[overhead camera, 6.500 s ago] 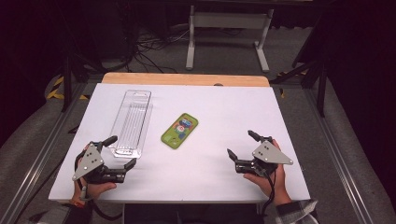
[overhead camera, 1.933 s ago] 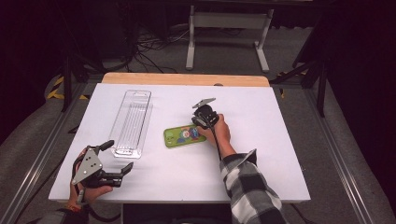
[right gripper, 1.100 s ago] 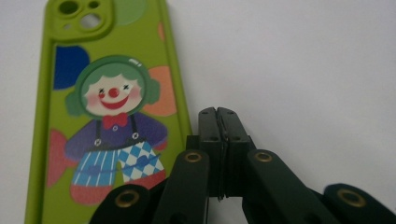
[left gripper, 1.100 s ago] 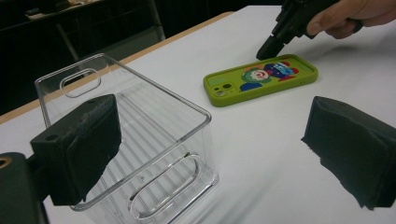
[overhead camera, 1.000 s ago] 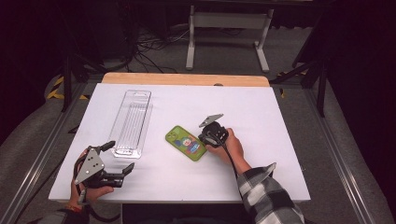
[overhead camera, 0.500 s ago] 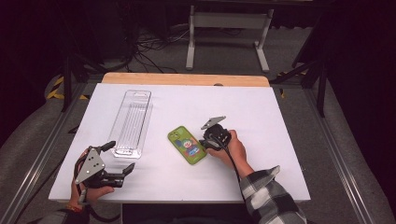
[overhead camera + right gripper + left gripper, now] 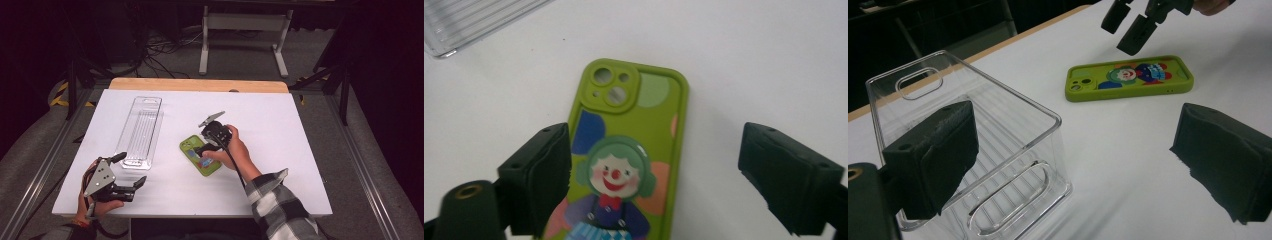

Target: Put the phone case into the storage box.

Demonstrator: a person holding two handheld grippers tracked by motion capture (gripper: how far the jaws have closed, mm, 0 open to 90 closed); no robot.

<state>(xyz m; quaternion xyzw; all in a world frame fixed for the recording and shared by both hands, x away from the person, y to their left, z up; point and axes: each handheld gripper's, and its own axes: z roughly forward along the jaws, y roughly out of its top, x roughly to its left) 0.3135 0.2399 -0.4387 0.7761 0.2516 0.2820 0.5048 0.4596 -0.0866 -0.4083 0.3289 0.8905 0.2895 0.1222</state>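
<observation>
The green phone case [image 7: 200, 155] lies flat, back up, at the middle of the white surface [image 7: 300, 130], just right of the clear plastic tray [image 7: 140, 131] and apart from it. I judge it light, slightly flexible and rubbery, so not slippery; lying low, it offers little to grip. Best hold: across its two long edges, near mid-length. My right tongs [image 7: 654, 175] hang just above the near half of the case. Their jaws have just been opening and now stand wide, pads clear of both long edges, gripping nothing. My left tongs [image 7: 1073, 170] rest at the near left of the surface, jaws wide apart and empty, by the tray's near end.
</observation>
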